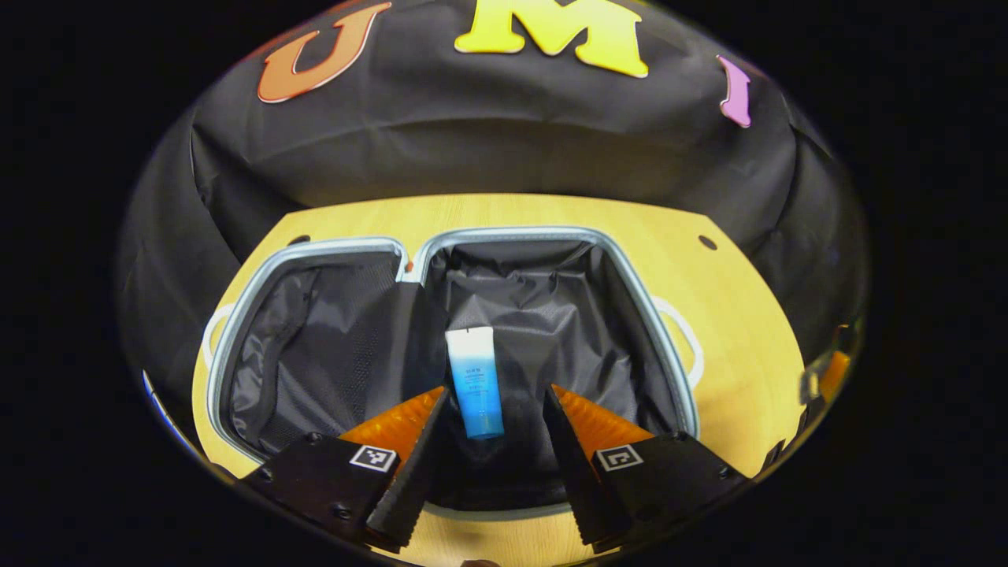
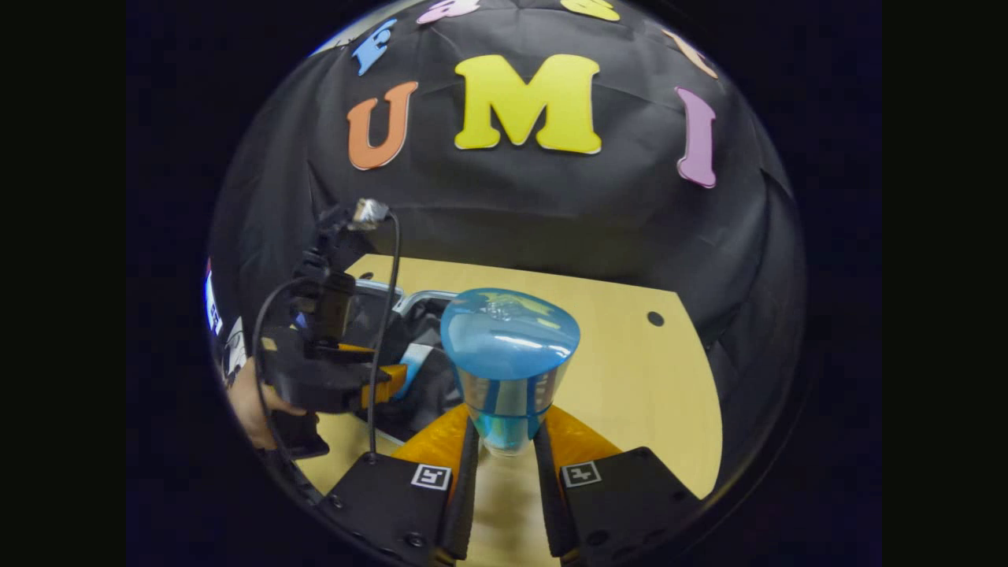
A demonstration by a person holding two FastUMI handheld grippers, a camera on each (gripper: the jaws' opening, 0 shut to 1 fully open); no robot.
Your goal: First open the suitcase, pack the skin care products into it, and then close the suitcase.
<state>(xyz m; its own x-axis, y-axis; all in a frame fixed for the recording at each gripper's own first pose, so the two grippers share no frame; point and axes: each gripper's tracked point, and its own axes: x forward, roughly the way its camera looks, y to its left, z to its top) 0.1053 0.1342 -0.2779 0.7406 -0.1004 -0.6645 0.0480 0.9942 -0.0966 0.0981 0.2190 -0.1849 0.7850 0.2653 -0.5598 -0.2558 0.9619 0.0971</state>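
A: Left gripper view: what is seen past the left hand-held gripper [image 1: 496, 409]?

B: The suitcase [image 1: 260, 283] is seen lying fully open on the pale wooden worktop [image 1: 732, 331], both halves lined with dark fabric and edged with a light rim. A white-to-blue tube [image 1: 475, 380] is seen lying on the lining of the right half, close to the hinge line, with its blue end toward the camera.

A: And the state of that hand-held gripper?

B: Its fingers are spread wide apart, one on each side of the tube's near end. Nothing is held; whether the left finger touches the tube cannot be told.

A: What is shown in the right gripper view?

B: A clear bottle with a broad blue cap [image 2: 508, 358] is gripped by the right hand-held gripper [image 2: 505, 441]. The fingers are drawn close, and both are pressed against the narrow lower part of the bottle. The bottle is held upright above the worktop [image 2: 630, 378], to the right of the suitcase.

A: Is anything else seen there?

B: The left hand-held gripper [image 2: 386, 382] is seen farther off on the left, with a cable [image 2: 378, 346] hanging from it and a hand [image 2: 252, 405] wrapped around its grip. It is placed over the open suitcase [image 2: 425, 303], and part of the tube [image 2: 415, 358] is visible just beside its fingers.
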